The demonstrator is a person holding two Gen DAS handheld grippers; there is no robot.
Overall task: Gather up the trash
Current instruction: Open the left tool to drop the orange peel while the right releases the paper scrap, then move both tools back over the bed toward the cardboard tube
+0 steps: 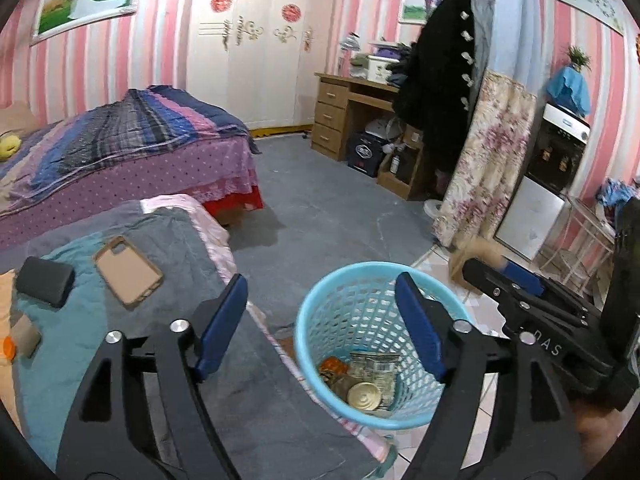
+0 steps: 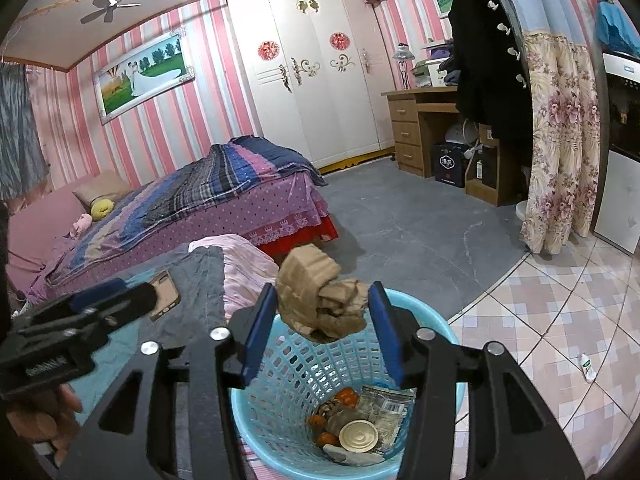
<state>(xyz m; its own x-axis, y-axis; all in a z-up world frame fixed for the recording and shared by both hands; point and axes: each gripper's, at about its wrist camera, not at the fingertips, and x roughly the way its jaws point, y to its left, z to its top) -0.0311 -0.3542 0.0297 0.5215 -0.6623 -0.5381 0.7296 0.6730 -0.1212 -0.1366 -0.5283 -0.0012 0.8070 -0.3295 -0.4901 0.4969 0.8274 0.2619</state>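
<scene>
A light blue mesh basket (image 1: 356, 312) stands on the floor by the blanket's edge. It holds a tin can (image 1: 363, 396), wrappers and orange scraps. My left gripper (image 1: 322, 280) is open above it, with nothing between its fingers. In the right wrist view my right gripper (image 2: 323, 290) is shut on a crumpled brown paper wad (image 2: 316, 300), held over the basket (image 2: 288, 380), where the can (image 2: 359, 436) lies among the scraps. The left gripper (image 2: 132, 296) shows at the left edge there, with a hand under it. The right gripper (image 1: 500, 280) and the blurred wad (image 1: 476, 254) show at the right in the left wrist view.
A grey and teal blanket (image 1: 160, 340) carries a tan phone case (image 1: 128, 270), a black box (image 1: 44, 282) and a brown scrap (image 1: 28, 336). A small bottle (image 2: 587, 366) lies on the tiled floor. Beyond are the bed (image 2: 200, 208), a desk (image 2: 420, 128) and a floral curtain (image 2: 560, 140).
</scene>
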